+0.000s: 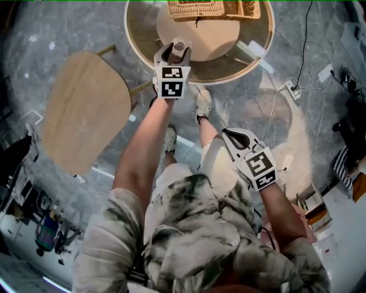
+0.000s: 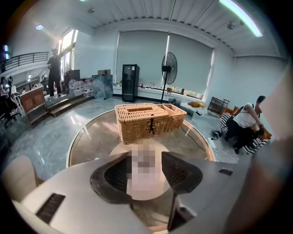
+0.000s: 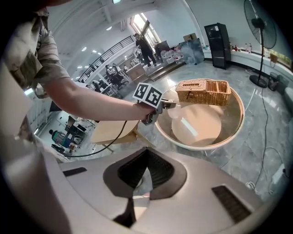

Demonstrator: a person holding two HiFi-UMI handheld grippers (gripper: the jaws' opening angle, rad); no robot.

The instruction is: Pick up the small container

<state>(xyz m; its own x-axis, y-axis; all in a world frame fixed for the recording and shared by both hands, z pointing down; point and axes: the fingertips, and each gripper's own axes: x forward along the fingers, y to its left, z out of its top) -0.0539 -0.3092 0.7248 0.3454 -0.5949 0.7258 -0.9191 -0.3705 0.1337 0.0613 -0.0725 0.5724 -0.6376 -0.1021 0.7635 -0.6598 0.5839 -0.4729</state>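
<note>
Here, over the near edge of the round glass table [image 1: 254,52], whose far edge carries a wicker basket [image 1: 197,8], my left tongs [image 1: 174,51] are clamped on the small container [image 1: 179,45], while my right tongs [image 1: 231,135] hang closed and empty beside my knee.

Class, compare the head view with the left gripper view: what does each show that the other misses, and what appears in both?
Head view only: the person's shoes and the right gripper, held low beside the leg. Left gripper view only: the standing fan, the black cabinet and a crouched person at the right. Both: the wicker basket on the round table, with the left gripper over the table's near side.
</note>
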